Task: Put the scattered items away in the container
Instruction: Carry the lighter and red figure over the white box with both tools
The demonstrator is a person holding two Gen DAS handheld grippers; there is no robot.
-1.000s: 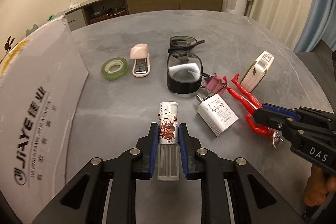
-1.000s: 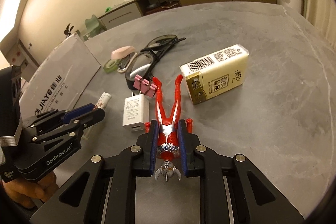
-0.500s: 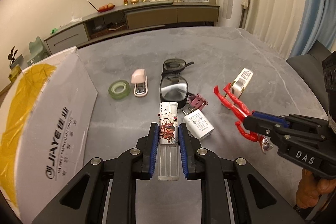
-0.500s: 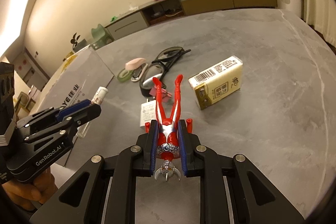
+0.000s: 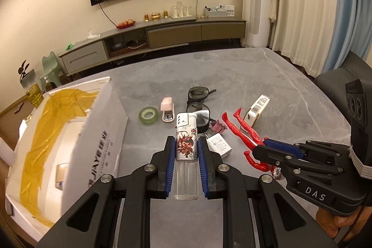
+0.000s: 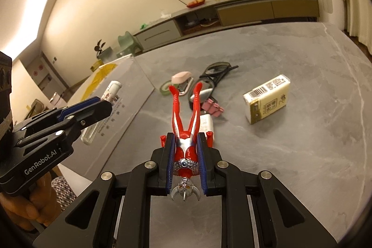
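My left gripper (image 5: 186, 148) is shut on a clear lighter (image 5: 186, 145) with a cartoon label, held above the grey table. From the right wrist view that lighter (image 6: 102, 112) hangs beside the box wall. My right gripper (image 6: 185, 143) is shut on a red and silver toy figure (image 6: 186, 124), head toward the camera, legs pointing away; the same red toy figure (image 5: 246, 136) shows at the right in the left view. The white cardboard box (image 5: 69, 145) with yellow tape stands open at the left.
On the table (image 5: 267, 85) lie a green tape roll (image 5: 148, 115), a pink stapler (image 5: 167, 108), dark glasses (image 5: 197, 104), a pink binder clip (image 5: 217, 127), a white charger (image 5: 219, 145) and a yellow-white pack (image 6: 267, 101). A hand (image 6: 30, 203) holds the left tool.
Both grippers have risen from the table, carrying the lighter and the toy figure. The box's open inside has come into the left view.
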